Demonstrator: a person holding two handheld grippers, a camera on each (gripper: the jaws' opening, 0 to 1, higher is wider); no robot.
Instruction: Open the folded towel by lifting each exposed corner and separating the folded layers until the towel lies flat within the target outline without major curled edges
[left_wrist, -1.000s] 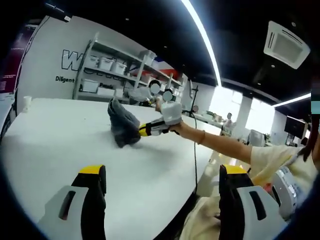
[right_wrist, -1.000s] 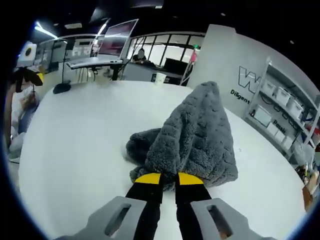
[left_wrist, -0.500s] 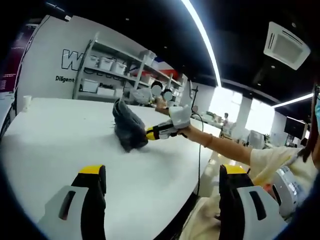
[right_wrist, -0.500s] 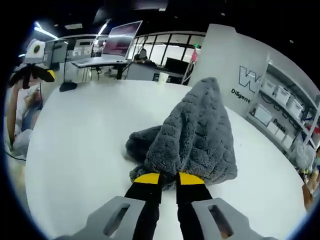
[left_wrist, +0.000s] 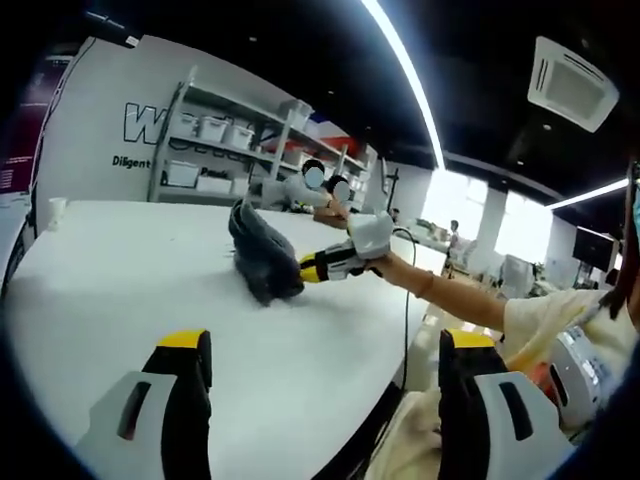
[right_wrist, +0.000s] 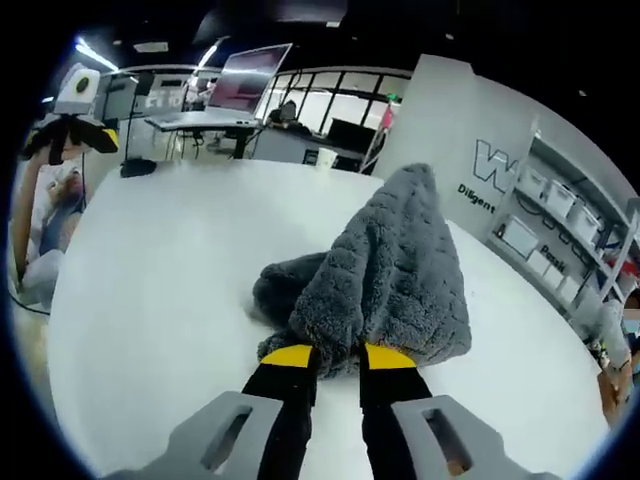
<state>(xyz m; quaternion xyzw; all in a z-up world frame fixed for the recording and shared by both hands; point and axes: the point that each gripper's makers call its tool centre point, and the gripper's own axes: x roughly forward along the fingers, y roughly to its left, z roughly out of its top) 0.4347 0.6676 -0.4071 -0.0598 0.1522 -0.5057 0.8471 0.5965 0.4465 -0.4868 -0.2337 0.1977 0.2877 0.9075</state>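
Left gripper view: left gripper (left_wrist: 320, 375) jaws spread wide, nothing between them, yellow-tipped, rising at 7 and 5 o'clock. It hangs over the near edge of the white table (left_wrist: 110, 290), off the surface. Grey towel (left_wrist: 262, 262) sits bunched on the table just left of centre, about 11 o'clock from frame middle, one end pulled up into a peak. Right gripper (left_wrist: 305, 268) comes in from 3 o'clock, held by the person's hand (left_wrist: 385, 262), its yellow tips at the towel's right edge. Metal shelving (left_wrist: 215, 150) with white bins at 11 o'clock against a wall with lettering. Long ceiling light (left_wrist: 405, 70) at 1 o'clock.

Right gripper view: right gripper (right_wrist: 327, 357) clamped on the near hem of the towel (right_wrist: 385, 280), both yellow tips pressed into the pile at 6 o'clock. Towel is lifted into a tent, peak at 12 to 1 o'clock from the tips; a lower fold rests on the table (right_wrist: 150, 260) at 10 o'clock. Not flat, layers bunched together. Left gripper (right_wrist: 70, 135) small at 10 o'clock, off the table edge, well apart from the towel. Monitor (right_wrist: 245, 85) at 11 o'clock in the background.
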